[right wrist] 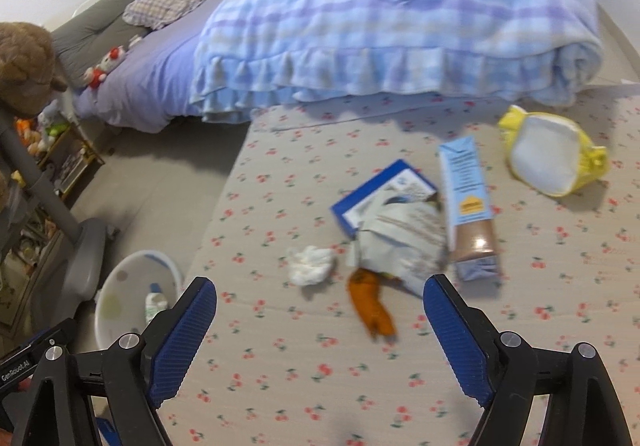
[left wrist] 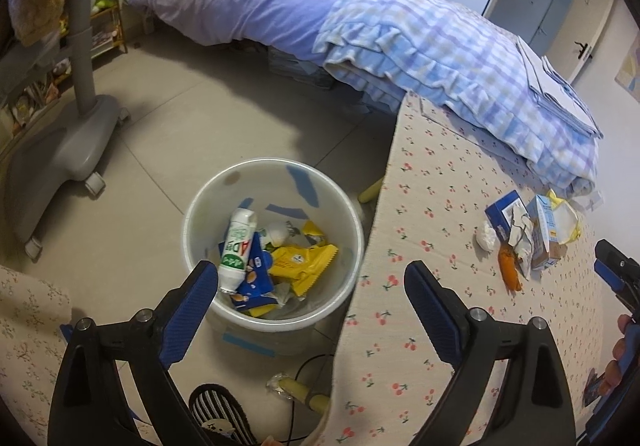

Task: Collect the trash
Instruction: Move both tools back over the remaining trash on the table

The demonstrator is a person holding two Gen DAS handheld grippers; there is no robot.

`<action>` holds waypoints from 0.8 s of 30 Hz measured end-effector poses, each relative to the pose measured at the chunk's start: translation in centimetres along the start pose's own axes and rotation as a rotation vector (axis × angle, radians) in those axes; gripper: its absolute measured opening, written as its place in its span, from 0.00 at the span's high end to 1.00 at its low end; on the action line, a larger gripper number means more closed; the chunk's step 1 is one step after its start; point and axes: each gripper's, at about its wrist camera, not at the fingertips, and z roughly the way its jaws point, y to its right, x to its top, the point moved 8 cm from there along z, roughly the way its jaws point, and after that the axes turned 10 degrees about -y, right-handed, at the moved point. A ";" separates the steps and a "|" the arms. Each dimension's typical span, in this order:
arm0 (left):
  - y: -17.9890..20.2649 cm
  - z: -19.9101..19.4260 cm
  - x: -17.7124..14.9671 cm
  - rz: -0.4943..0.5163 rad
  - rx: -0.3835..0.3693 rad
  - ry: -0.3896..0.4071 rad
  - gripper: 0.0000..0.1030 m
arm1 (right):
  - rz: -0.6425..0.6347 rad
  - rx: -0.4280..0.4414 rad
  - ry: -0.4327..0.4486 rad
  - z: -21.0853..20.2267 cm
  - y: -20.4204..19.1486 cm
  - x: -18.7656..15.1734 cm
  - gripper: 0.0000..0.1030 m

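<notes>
- Trash on cherry-print tabletop (right wrist: 304, 366): one tissue wad (right wrist: 312, 265), one orange scrap (right wrist: 372, 306), one blue box (right wrist: 380, 193), one crumpled wrapper (right wrist: 404, 246), one carton (right wrist: 470, 201), one yellow bag (right wrist: 552, 161).
- White bin (left wrist: 272, 322), beside tabletop: one bottle (left wrist: 238, 246), several wrappers.
- Left gripper (left wrist: 312, 278), right gripper (right wrist: 320, 300): both spread, empty.

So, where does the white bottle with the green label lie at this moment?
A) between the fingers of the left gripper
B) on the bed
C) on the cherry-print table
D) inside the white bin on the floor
D: the white bottle leans among wrappers inside the white bin, which stands on the floor beside the table.
</notes>
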 end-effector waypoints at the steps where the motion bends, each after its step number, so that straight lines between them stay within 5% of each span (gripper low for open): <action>1: 0.4 0.1 0.0 0.005 0.000 -0.001 0.07 | 0.003 -0.002 0.000 -0.1 0.3 0.1 0.14; 10: 4.7 1.4 0.6 0.035 -0.010 -0.018 0.07 | 0.064 -0.044 0.004 -1.7 5.8 1.1 0.12; 24: 17.4 8.4 0.9 0.127 -0.116 -0.144 0.07 | 0.176 -0.114 -0.074 0.8 13.3 0.9 0.11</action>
